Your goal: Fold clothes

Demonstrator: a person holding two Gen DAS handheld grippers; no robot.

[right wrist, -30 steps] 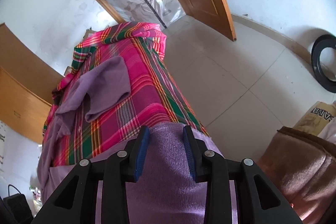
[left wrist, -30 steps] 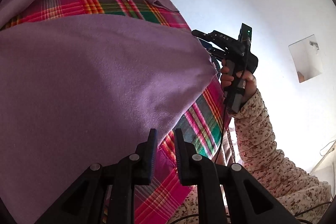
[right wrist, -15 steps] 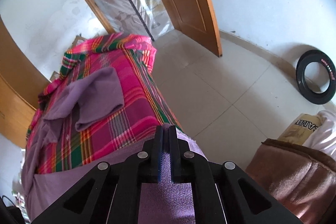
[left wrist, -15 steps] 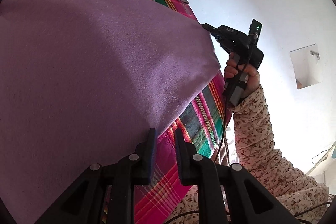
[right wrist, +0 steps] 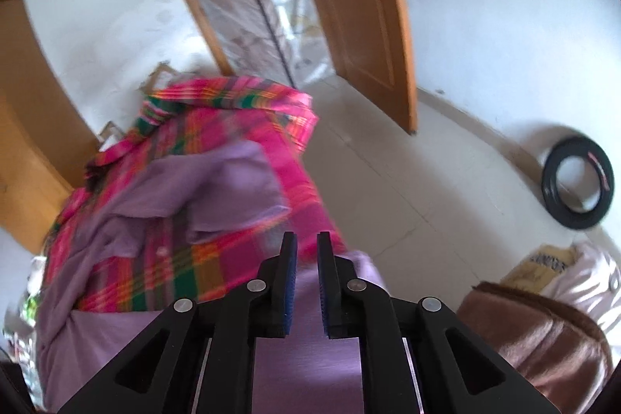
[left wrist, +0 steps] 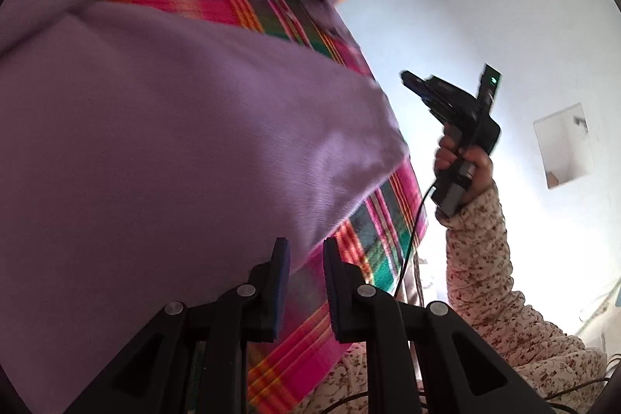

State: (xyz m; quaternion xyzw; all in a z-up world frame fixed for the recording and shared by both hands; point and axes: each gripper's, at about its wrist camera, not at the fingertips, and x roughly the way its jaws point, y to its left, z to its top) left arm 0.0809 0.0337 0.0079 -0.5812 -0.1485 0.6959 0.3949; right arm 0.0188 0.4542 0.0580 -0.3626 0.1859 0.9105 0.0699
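The garment (left wrist: 163,142) is plain lilac. The cloth (right wrist: 167,270) beneath it is plaid: hot pink crossed with green, orange and yellow. The tongs (left wrist: 302,258) are black with blue pads (right wrist: 291,282). The sleeve (left wrist: 489,270) is cream with small brown flowers. The door (right wrist: 361,10) is orange-brown, the tyre (right wrist: 578,196) black.

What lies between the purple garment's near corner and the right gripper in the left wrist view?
Only a strip of the plaid cloth and then bare white wall separate the purple garment from the right gripper; the left wrist view shows this.

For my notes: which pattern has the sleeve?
The sleeve is cream with small brown flowers, best in left wrist view.
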